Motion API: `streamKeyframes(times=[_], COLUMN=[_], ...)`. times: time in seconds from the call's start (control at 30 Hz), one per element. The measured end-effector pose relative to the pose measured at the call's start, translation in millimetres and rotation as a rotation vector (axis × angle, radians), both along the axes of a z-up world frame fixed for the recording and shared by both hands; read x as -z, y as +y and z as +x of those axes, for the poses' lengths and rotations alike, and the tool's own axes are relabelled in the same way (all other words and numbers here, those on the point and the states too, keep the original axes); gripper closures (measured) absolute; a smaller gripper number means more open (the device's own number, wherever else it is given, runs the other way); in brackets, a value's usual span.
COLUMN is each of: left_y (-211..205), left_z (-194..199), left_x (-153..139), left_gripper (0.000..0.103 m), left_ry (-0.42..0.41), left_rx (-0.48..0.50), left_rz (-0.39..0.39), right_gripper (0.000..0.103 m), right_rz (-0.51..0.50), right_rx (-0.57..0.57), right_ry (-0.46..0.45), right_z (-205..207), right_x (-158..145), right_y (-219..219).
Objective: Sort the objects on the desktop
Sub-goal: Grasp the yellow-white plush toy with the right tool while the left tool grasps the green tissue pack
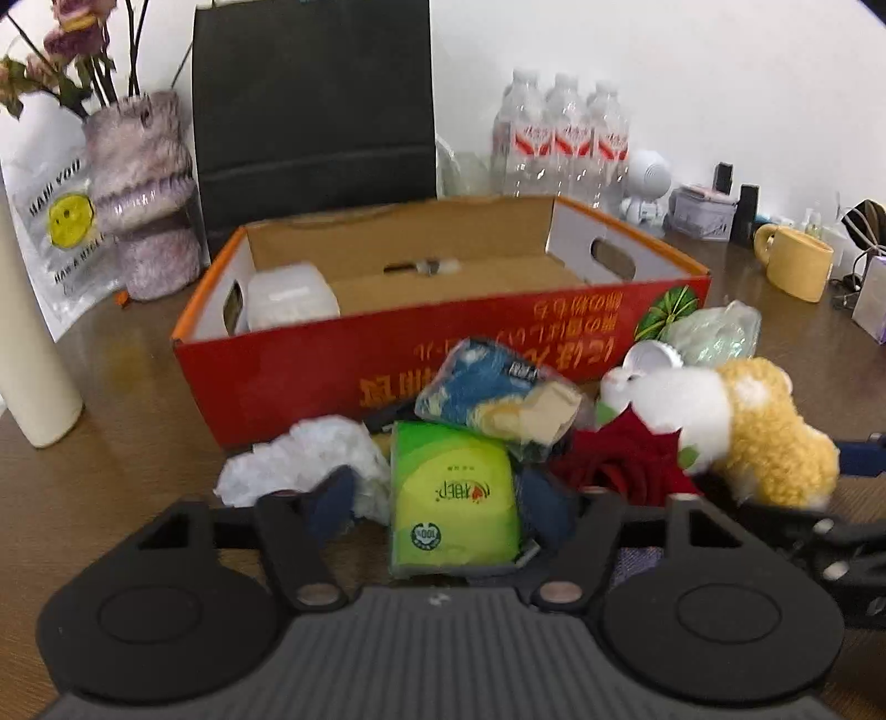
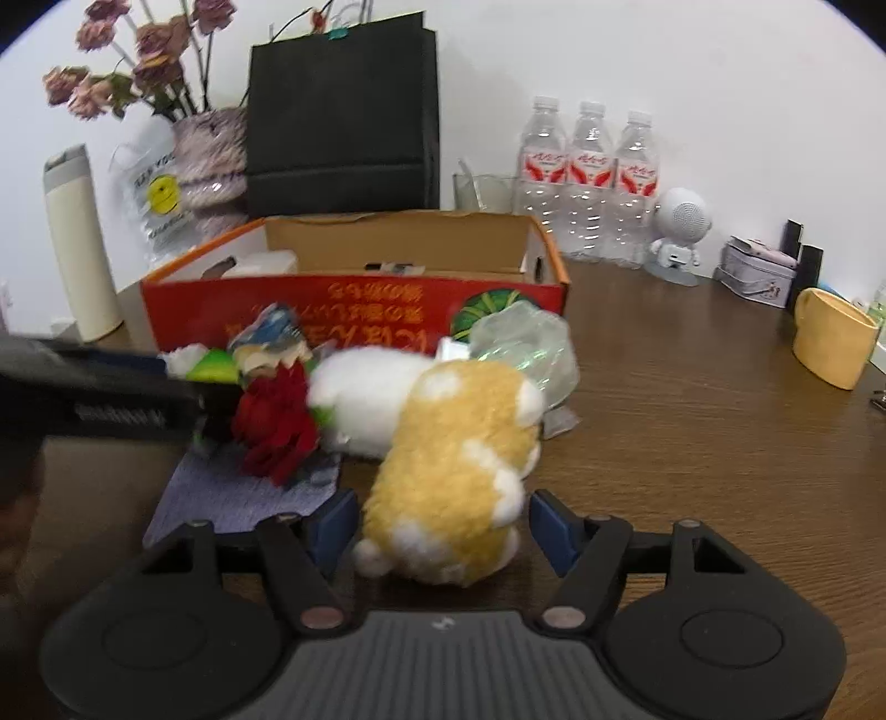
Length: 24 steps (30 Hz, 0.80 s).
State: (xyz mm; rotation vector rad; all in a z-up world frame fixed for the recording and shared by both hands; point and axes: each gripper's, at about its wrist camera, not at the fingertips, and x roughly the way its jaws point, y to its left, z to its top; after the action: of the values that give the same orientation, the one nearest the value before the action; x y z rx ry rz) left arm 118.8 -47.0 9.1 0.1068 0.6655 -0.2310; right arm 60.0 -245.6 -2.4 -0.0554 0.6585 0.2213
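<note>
Both tongs gape: left (image 1: pixel 443 498) around one tissue pack (image 1: pixel 454 498), right (image 2: pixel 437 526) around one plush dog (image 2: pixel 459 487).

Along the wall you've got a black bag (image 2: pixel 342 116), a vase (image 1: pixel 145 194) of dried roses (image 2: pixel 138 50), 3 water bottles (image 2: pixel 590 183), a white robot figure (image 2: pixel 678 235), a tin (image 2: pixel 756 271), a yellow mug (image 2: pixel 833 338) and a cream flask (image 2: pixel 80 243).
</note>
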Motion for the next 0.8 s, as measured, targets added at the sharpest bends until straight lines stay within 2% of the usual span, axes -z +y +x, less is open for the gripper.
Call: streamKeyframes(times=[0.03, 0.1, 0.13, 0.23, 0.37, 0.47, 0.57, 0.67, 0.8], left_y=[0.8, 3.8, 5.6, 14.1, 31.8, 42.8, 38.4, 34.0, 30.6], left_z=[1.1, -0.8, -1.0, -7.1, -33.6, -59.1, -88.4, -116.6, -140.2], left_x=[1.9, 1.4, 0.6, -4.9, -23.1, -35.6, -39.2, -28.3, -15.3], left_gripper=[0.055, 0.056, 0.057, 0.057, 0.058, 0.057, 0.057, 0.056, 0.041], left_ry=[0.014, 0.016, 0.019, 0.021, -0.039, -0.065, -0.037, 0.007, 0.029], left_rx=[0.003, -0.012, -0.024, -0.051, -0.094, -0.086, -0.046, -0.024, -0.029], left_rz=[-0.007, -0.026, -0.033, -0.061, -0.122, -0.175, -0.122, -0.044, 0.007], right_gripper=[0.035, 0.041, 0.057, 0.059, 0.060, 0.060, 0.060, 0.060, 0.060], right_rz=[0.008, 0.015, 0.008, -0.003, 0.036, 0.068, 0.086, 0.095, 0.099], right_rx=[-0.003, -0.002, 0.000, 0.005, 0.003, 0.000, -0.006, -0.009, -0.037], right_ry=[0.002, 0.002, 0.005, 0.011, -0.012, -0.050, -0.083, -0.097, -0.085], right_z=[1.9, 6.3, 9.1, 11.4, -4.0, -24.0, -43.9, -64.8, -87.3], right_x=[-1.8, -3.8, -3.1, -0.4, -7.8, -20.0, -35.3, -47.6, -48.3], right_y=[-1.0, -2.5, -2.5, -2.4, -7.8, -15.4, -23.9, -31.6, -31.8])
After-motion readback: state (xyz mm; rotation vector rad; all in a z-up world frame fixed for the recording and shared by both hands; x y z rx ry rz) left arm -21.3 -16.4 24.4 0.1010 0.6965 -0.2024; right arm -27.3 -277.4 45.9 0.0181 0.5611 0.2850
